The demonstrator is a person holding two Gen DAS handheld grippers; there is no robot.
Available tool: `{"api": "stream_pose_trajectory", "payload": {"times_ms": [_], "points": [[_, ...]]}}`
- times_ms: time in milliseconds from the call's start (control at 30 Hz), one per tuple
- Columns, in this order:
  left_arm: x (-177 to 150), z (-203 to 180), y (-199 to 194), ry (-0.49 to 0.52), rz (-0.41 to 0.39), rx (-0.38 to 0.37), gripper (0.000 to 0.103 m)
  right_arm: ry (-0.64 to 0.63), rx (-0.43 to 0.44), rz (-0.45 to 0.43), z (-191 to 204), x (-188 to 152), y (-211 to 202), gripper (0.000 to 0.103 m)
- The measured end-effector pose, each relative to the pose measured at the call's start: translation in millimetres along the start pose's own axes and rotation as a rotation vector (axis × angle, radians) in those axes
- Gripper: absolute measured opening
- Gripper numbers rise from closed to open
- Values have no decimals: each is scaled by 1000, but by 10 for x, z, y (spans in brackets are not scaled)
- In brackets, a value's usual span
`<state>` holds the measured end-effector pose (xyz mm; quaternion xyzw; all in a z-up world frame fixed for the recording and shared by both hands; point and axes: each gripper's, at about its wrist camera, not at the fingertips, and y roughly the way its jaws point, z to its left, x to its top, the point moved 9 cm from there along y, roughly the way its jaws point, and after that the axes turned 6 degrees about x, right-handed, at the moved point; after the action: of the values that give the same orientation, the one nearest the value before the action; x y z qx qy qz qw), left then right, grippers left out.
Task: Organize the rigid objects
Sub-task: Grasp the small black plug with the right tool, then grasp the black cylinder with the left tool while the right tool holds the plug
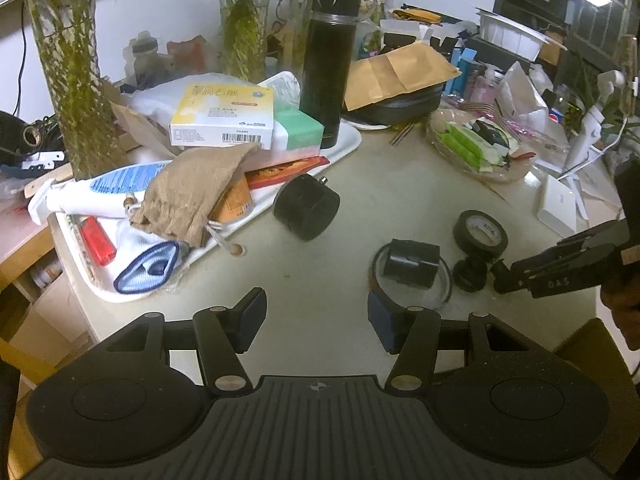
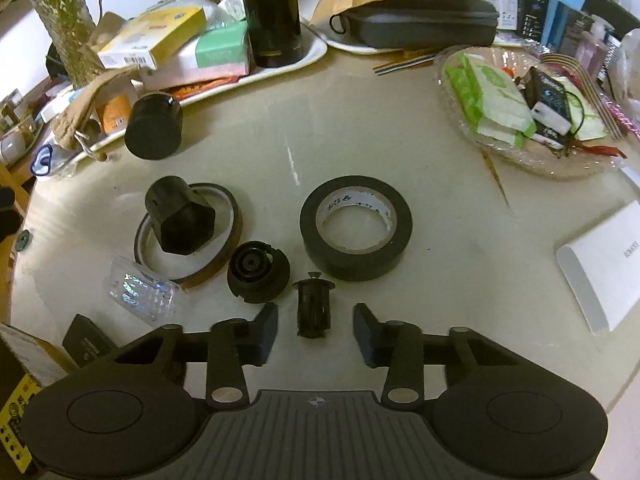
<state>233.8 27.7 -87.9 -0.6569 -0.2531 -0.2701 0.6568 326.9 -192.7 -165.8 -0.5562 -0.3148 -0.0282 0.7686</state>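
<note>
While the right hand-held gripper (image 2: 316,326) stands released around a small black plug (image 2: 313,305) near the bench (image 2: 460,272) front edge, the left hand-held gripper (image 1: 317,320) hangs released, empty.

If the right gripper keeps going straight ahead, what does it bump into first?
Probably the small black plug standing right between the right gripper's pads, which do not touch it. Beyond it lies the black tape roll, though depth is hard to judge through the fisheye.
</note>
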Motion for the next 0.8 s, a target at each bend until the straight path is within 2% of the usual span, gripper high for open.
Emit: {"api": "stream_pose_trajectory", "payload": {"times_ms": [133, 167, 200, 400, 467, 500, 533, 667, 800], "points": [[66, 2, 62, 18, -19, 4, 55, -43, -30, 7, 3, 11, 55, 29], [85, 5, 79, 21, -25, 8, 55, -52, -34, 9, -3, 11, 58, 23], [102, 9, 92, 22, -31, 12, 55, -60, -43, 9, -9, 13, 59, 21], [197, -37, 130, 60, -65, 9, 56, -24, -50, 5, -42, -4, -12, 21], [228, -49, 129, 69, -82, 14, 67, -11, -55, -3, -46, -20, -92, 21], [244, -55, 127, 71, -93, 15, 80, -4, -58, -9, -50, -28, -138, 21], [263, -63, 122, 75, -109, 14, 83, 4, -60, -14, -52, -35, -178, 21], [344, -109, 204, 106, -126, 10, 83, 24, -47, -40, -44, -74, -358, 21], [463, -123, 350, 96, -134, 8, 83, 37, -31, -65, -29, -117, -506, 21]]}}
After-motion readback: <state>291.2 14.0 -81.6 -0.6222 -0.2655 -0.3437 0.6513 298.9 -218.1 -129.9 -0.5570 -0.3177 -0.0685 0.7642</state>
